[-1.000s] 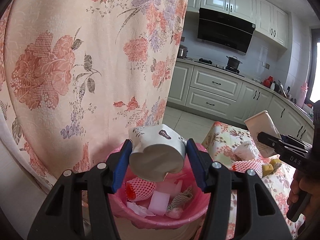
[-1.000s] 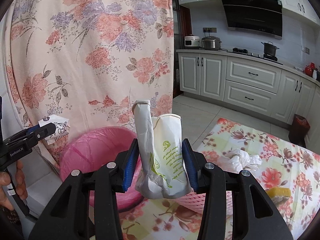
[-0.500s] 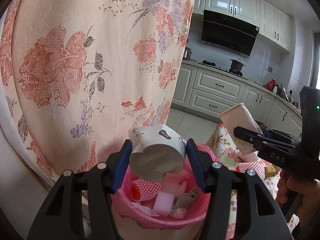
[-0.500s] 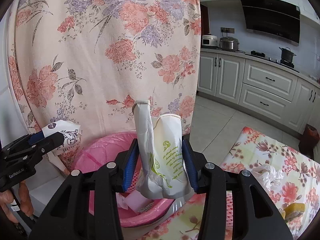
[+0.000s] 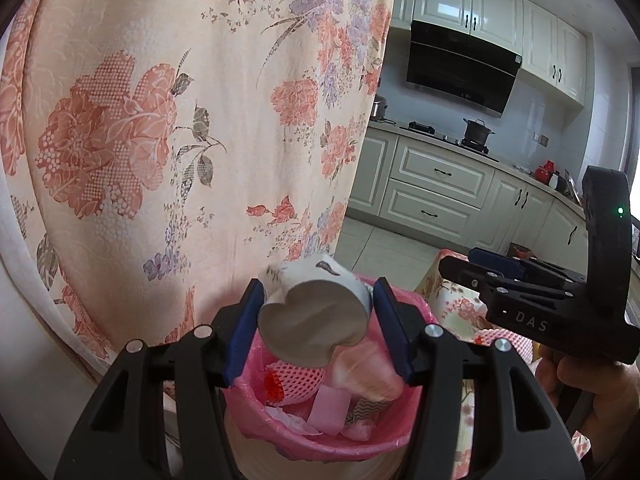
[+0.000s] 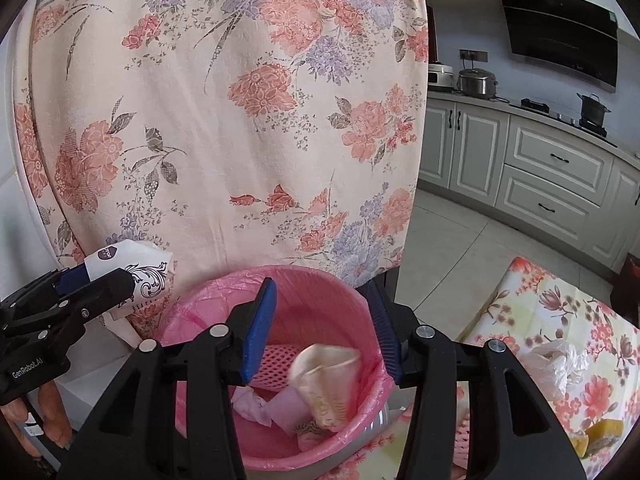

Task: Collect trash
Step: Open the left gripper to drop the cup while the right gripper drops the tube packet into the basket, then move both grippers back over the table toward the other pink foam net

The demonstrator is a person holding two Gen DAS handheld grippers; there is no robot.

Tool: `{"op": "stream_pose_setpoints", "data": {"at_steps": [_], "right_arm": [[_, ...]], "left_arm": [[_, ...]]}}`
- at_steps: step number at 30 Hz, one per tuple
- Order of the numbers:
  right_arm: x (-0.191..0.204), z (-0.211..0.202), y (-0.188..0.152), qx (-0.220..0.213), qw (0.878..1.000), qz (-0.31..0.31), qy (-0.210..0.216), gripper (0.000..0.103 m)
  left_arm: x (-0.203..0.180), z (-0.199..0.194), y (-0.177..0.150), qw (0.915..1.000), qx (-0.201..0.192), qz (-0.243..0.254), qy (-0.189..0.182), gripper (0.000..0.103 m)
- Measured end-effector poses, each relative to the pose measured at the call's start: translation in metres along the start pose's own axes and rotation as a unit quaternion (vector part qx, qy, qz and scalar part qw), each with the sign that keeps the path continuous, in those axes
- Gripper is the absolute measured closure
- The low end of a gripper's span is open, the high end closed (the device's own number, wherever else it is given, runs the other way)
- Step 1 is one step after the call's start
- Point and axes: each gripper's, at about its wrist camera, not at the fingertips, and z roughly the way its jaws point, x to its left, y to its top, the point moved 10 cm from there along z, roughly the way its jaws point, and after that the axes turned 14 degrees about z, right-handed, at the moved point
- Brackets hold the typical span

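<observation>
Between the blue pads of the left gripper (image 5: 316,330) sits a crumpled white paper cup (image 5: 314,322), clamped with its squashed mouth facing the camera, directly above the pink-lined bin (image 5: 320,436). Dark scrollwork and a purple badge with unreadable letters mark the cup's side. Over the same bin, the right gripper (image 6: 320,334) hangs with its jaws apart and nothing between them; a cream paper bag (image 6: 326,384) lies blurred inside, on red foam netting (image 6: 276,366) and tissue. "GenRobot.AI" is printed on the left gripper's body, "DAS" on the right's. A floral curtain (image 6: 240,120) hangs close behind the bin's far rim. To the right, the floral table (image 6: 560,320) edge stands just beside the bin, carrying a crumpled plastic bag (image 6: 560,364) and a yellow sponge (image 6: 604,430).
</observation>
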Motion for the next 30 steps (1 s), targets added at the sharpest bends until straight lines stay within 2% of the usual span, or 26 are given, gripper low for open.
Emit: {"op": "stream_pose_setpoints", "data": {"at_steps": [1,2,7,21,30], "right_arm": [[-0.001,-0.001,0.000,-0.002,1.000,0.000,-0.003,0.048],[-0.003,-0.002,0.000,-0.002,1.000,0.001,-0.005,0.048],[-0.015,-0.007,0.001,-0.006,1.000,0.010,-0.013,0.043],[-0.054,-0.030,-0.008,-0.017,0.999,0.028,-0.040,0.042],[-0.108,-0.057,-0.016,-0.029,0.995,0.058,-0.076,0.038]], "left_arm": [[0.001,0.000,-0.001,1.0000,0.001,-0.003,0.001,0.038],[0.001,0.001,-0.002,1.0000,0.001,-0.007,0.002,0.034],[0.001,0.001,-0.005,1.0000,0.006,-0.006,0.000,0.034],[-0.013,0.004,0.000,0.9999,0.007,0.005,-0.008,0.034],[-0.033,0.009,0.001,0.9996,0.010,0.017,-0.018,0.033]]}}
